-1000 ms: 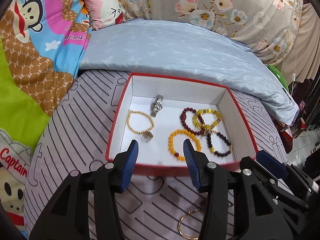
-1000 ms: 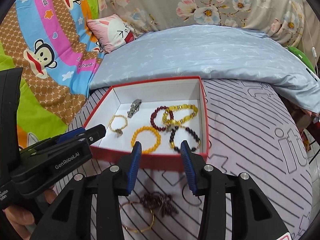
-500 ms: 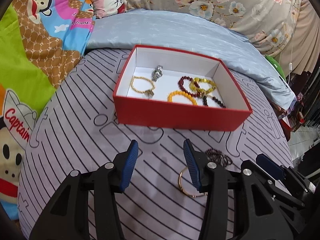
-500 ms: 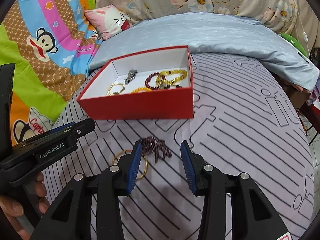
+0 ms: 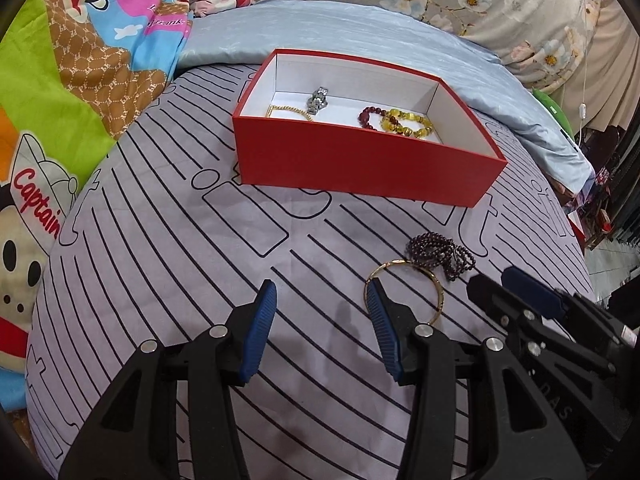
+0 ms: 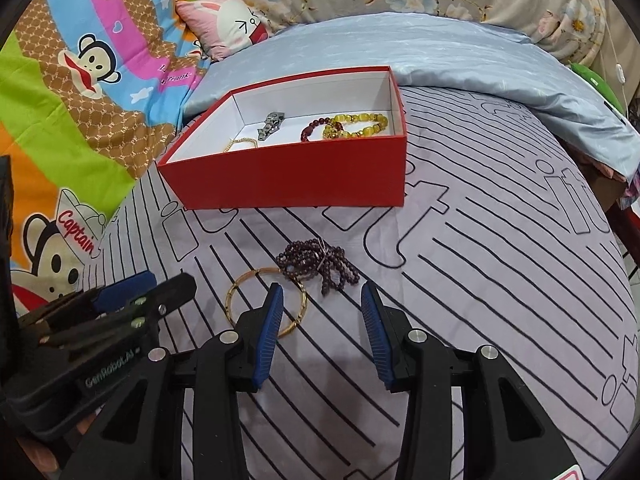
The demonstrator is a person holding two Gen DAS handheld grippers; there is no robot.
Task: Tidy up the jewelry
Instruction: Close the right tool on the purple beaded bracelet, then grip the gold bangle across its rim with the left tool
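Dark bead strand, loose on bedcover, just ahead of right gripper, nearer than left gripper; both spread, empty; gold bangle touching strand.

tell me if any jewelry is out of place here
Two pieces lie outside the red box on the striped sheet: a gold bangle and a dark bead strand bunched in a tangle, overlapping the bangle's rim.
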